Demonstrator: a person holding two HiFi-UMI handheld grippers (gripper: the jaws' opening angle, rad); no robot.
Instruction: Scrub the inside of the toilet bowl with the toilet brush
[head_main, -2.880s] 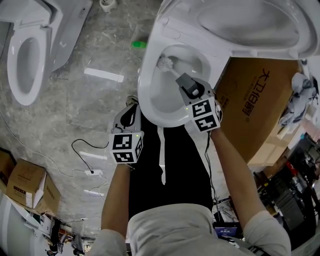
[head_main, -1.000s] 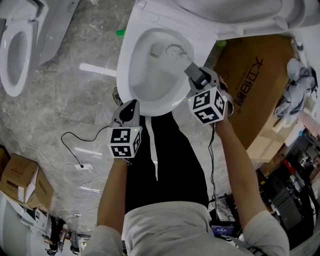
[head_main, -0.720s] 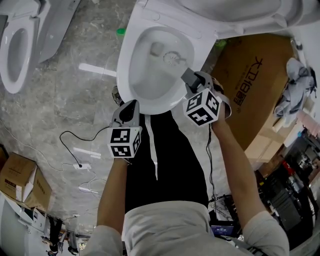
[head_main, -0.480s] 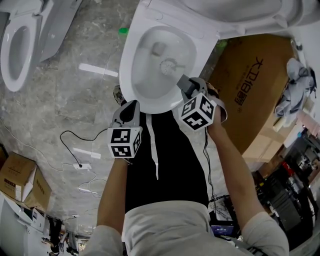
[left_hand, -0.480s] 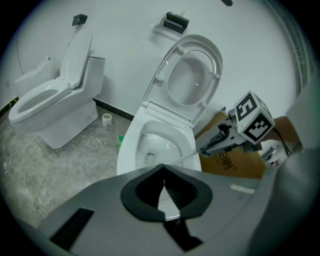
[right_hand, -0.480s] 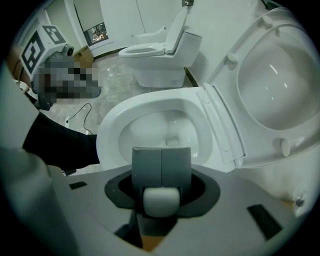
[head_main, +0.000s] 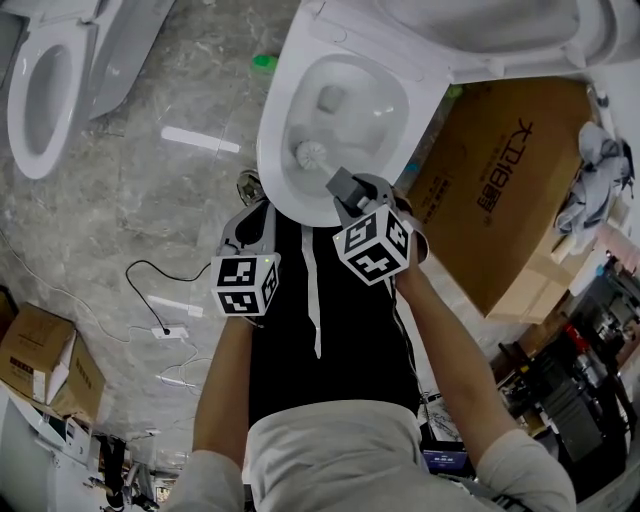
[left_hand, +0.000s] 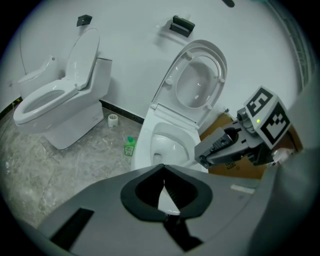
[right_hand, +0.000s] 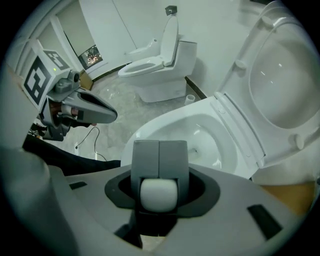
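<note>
Right gripper is clamped on the toilet brush, its jaws closed around the handle. The handle's rounded white end sits just behind the fingers in the right gripper view. The brush's white bristle head lies inside the toilet bowl, against the near left wall and short of the drain opening farther in. Left gripper hangs just on the near side of the bowl's rim, left of the other gripper, with its jaws drawn together and nothing between them. The toilet lid stands raised. On the grey marble floor a green bottle sits just left of the toilet. A second toilet stands well to the left, and a cardboard box sits close on the right.
</note>
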